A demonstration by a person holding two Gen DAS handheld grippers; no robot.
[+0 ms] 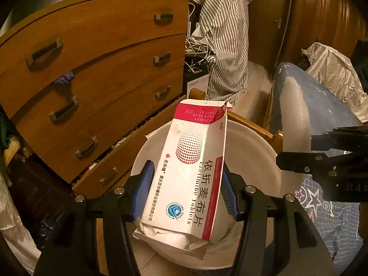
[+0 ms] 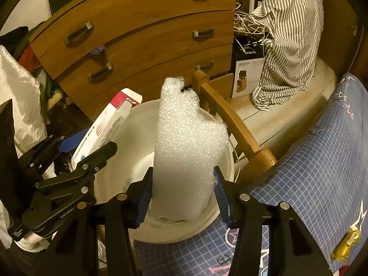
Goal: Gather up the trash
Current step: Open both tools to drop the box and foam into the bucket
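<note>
Left gripper (image 1: 187,193): clamping a white-and-red medicine box (image 1: 191,161), holding it above the white bucket (image 1: 253,151).
Right gripper (image 2: 182,195): squeezing a foam sheet (image 2: 188,147) over the same bucket, beside the wooden chair (image 2: 232,119).
Backdrop: wooden dresser (image 1: 96,73) standing behind.

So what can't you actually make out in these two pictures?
- Bottom of the round white plastic bucket: hidden in both views by the white-and-pink cardboard medicine box and the white foam wrap sheet.
- Small yellow shiny item on the blue bedcover, right wrist view: too small to identify.
</note>
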